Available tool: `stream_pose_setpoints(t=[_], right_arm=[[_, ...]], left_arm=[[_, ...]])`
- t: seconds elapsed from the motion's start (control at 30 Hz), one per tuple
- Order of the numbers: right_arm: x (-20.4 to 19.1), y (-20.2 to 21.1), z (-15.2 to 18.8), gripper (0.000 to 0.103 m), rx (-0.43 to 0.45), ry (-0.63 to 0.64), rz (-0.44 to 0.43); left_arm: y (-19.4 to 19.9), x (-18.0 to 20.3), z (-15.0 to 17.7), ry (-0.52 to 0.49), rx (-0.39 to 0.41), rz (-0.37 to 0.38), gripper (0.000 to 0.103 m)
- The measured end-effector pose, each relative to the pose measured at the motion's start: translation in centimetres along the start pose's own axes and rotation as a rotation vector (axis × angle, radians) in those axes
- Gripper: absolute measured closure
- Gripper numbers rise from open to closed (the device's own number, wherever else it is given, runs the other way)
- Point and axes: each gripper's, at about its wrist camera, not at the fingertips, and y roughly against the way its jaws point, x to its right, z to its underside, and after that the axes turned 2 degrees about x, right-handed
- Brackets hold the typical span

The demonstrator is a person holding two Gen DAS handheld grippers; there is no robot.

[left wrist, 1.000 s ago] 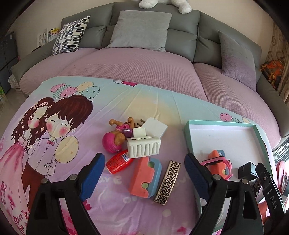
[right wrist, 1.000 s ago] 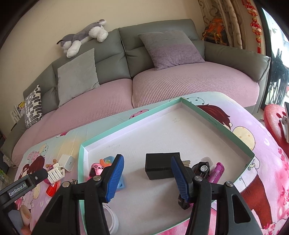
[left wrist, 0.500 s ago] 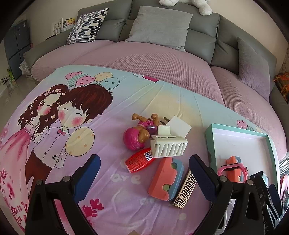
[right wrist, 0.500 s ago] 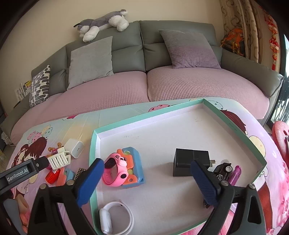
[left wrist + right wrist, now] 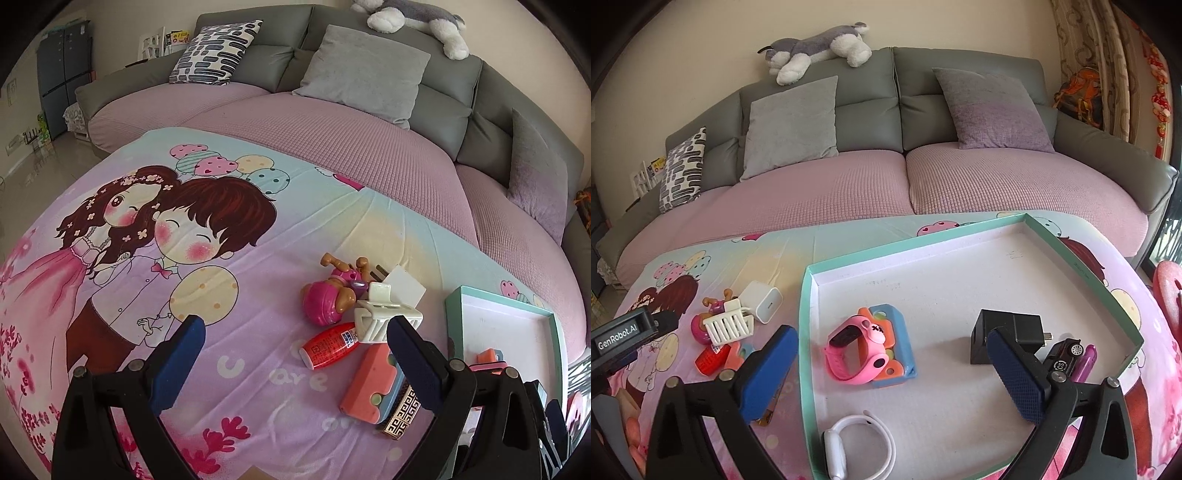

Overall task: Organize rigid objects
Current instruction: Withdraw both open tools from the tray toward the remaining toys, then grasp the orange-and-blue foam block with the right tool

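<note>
A teal-rimmed white tray [image 5: 1082, 266] lies on the cartoon-print cloth; its rim also shows in the left wrist view [image 5: 498, 297]. In it are a pink watch [image 5: 855, 345] on an orange-blue block [image 5: 899, 332], a black charger [image 5: 1008, 334], a black toy car [image 5: 1065, 352], a purple pen [image 5: 1086, 363] and a white watch [image 5: 857, 448]. Left of the tray lies a pile: white basket [image 5: 384, 321], red bottle [image 5: 330, 345], pink dog toy [image 5: 328, 299], white charger [image 5: 404, 286], orange-blue block [image 5: 371, 384], gold patterned bar [image 5: 402, 415]. My left gripper [image 5: 291, 363] is open above the cloth, left of the pile. My right gripper [image 5: 892, 376] is open over the tray.
A grey sofa with pink seat covers [image 5: 332, 129] runs behind the table, with cushions [image 5: 792, 125] and a plush dog [image 5: 816, 50] on top. A red stool [image 5: 1169, 291] stands at the right. Curtains [image 5: 1089, 55] hang at the far right.
My right gripper has opened wide and drawn back from the black charger, which stays in the tray. My left gripper has shifted left, so the pile now sits toward its right finger.
</note>
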Motion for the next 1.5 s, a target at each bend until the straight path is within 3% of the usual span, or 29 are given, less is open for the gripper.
stream_pose_setpoints(t=[0.37,0.73,1.17,1.5], right_arm=[[-5.6,0.2,0.4,0.000,0.019,0.053,-0.117],[-8.0,-1.2,1.6,0.000,-0.026,0.070,-0.170],[-10.0,-2.2,3.0,0.001,-0.083,0.112,-0.219],[-10.8,-3.6,4.0,0.021,-0.147,0.118,-0.238]], left_arm=[[0.5,-4.9,-0.9,0.089,0.050,-0.074,0.004],[0.3,-8.3,-1.3,0.145,0.094,-0.080,0.004],[-3.2,-7.6,-0.2,0.071,-0.070,-0.030,0.004],[-4.2,-8.0,0.2,0.062,-0.120,-0.065,0.004]])
